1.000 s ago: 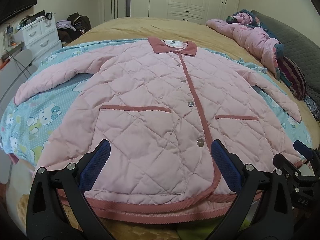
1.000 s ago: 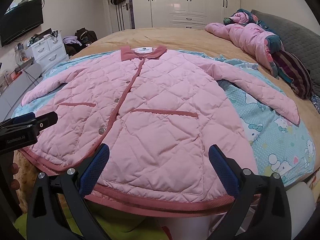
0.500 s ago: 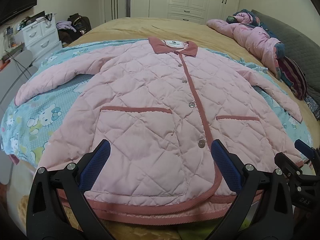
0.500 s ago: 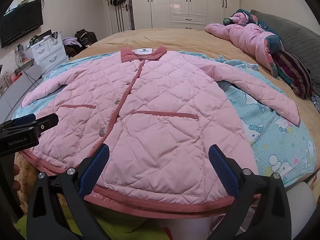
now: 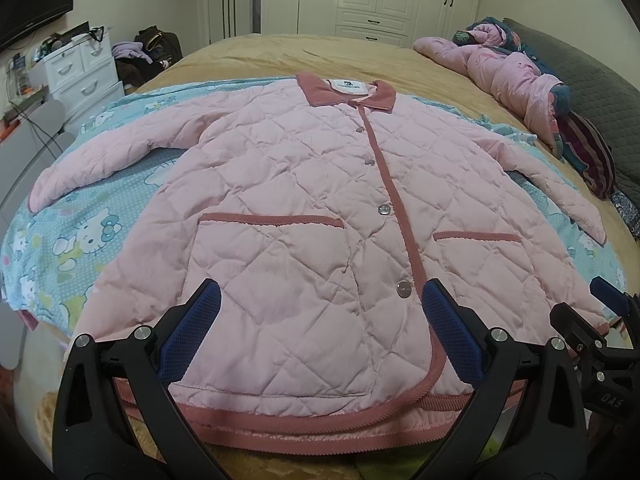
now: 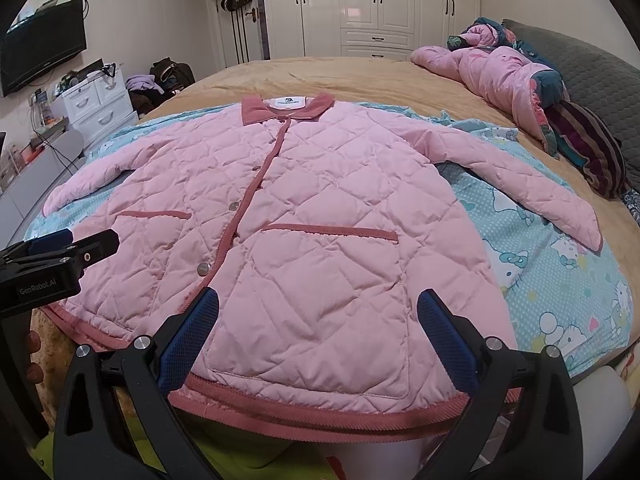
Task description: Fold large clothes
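A pink quilted jacket [image 5: 304, 208] [image 6: 320, 216] with rose trim lies flat and buttoned on the bed, collar far, hem near, both sleeves spread out sideways. My left gripper [image 5: 320, 304] hovers open above the hem's left half, its blue pads on either side of the lowest button [image 5: 404, 289]. Over the hem's right half, below the right pocket [image 6: 332, 232], my right gripper [image 6: 318, 312] stands open too. Neither holds any cloth. Each gripper shows at the edge of the other's view.
Under the jacket lies a blue cartoon-print sheet [image 5: 80, 236] on a tan bedspread [image 6: 340, 76]. A heap of pink bedding [image 6: 504, 76] and a striped pillow [image 6: 588, 152] lie far right. White drawers [image 6: 100, 108] stand left, wardrobes behind.
Both grippers have drifted slightly; the jacket sits a little higher in both views. Nothing was taken hold of.
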`<state>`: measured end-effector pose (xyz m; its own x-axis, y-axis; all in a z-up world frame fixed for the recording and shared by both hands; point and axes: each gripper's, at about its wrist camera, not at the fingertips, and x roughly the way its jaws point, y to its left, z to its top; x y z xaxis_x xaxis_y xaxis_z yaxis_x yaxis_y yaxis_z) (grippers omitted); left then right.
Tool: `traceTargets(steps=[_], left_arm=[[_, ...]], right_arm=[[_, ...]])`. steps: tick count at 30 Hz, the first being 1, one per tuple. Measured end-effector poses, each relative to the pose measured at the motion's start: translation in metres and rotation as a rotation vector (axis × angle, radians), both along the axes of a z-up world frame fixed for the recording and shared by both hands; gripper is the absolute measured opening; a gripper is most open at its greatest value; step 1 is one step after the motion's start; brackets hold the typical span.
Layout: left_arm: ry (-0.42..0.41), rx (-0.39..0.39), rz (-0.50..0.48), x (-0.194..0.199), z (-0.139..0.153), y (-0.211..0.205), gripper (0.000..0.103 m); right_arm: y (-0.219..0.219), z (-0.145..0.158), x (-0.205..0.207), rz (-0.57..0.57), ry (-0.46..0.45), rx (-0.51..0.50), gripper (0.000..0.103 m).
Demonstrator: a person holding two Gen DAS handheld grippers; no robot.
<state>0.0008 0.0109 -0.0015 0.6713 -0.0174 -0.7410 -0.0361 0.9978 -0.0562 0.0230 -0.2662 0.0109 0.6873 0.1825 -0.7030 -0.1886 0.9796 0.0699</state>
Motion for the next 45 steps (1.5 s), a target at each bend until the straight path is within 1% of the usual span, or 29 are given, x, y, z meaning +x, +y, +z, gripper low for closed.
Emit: traceTargets(steps=[6, 10, 14, 18, 21, 23, 25, 30, 33, 36, 38, 41, 45], left_arm=[[0.008, 0.011, 0.007, 0.007, -0.002, 0.0, 0.094], [0.011, 0.021, 0.01, 0.022, 0.0, 0.0, 0.094], [0.01, 0.03, 0.014, 0.038, 0.005, 0.001, 0.094], [0.013, 0.04, 0.006, 0.056, 0.009, -0.003, 0.094], [0.023, 0.018, -0.003, 0.069, 0.013, -0.003, 0.094], [0.022, 0.021, -0.005, 0.079, 0.016, -0.004, 0.094], [0.018, 0.034, -0.005, 0.091, 0.018, -0.006, 0.094], [0.02, 0.036, -0.017, 0.117, 0.023, -0.012, 0.094], [0.027, 0.03, -0.027, 0.134, 0.024, -0.015, 0.094], [0.037, 0.033, -0.037, 0.152, 0.023, -0.018, 0.094], [0.047, 0.034, -0.045, 0.162, 0.023, -0.021, 0.094], [0.061, 0.01, -0.054, 0.18, 0.022, -0.024, 0.094], [0.069, 0.006, -0.052, 0.203, 0.02, -0.028, 0.094]], right_arm=[[0.001, 0.0, 0.011, 0.005, 0.011, 0.002, 0.099], [-0.001, 0.003, 0.024, 0.008, 0.018, 0.014, 0.099], [-0.005, 0.011, 0.045, -0.004, 0.017, 0.032, 0.099], [-0.009, 0.019, 0.069, -0.028, -0.003, 0.022, 0.099], [-0.014, 0.024, 0.088, -0.044, 0.001, 0.037, 0.099], [-0.017, 0.026, 0.099, -0.049, 0.003, 0.047, 0.099], [-0.02, 0.028, 0.109, -0.058, 0.002, 0.044, 0.099], [-0.031, 0.026, 0.135, -0.082, 0.015, 0.06, 0.099], [-0.041, 0.024, 0.151, -0.112, 0.022, 0.064, 0.099], [-0.058, 0.018, 0.169, -0.146, 0.057, 0.099, 0.099], [-0.071, 0.013, 0.18, -0.197, 0.065, 0.096, 0.099], [-0.09, 0.006, 0.191, -0.253, 0.075, 0.093, 0.099], [-0.131, -0.015, 0.213, -0.359, 0.135, 0.148, 0.099]])
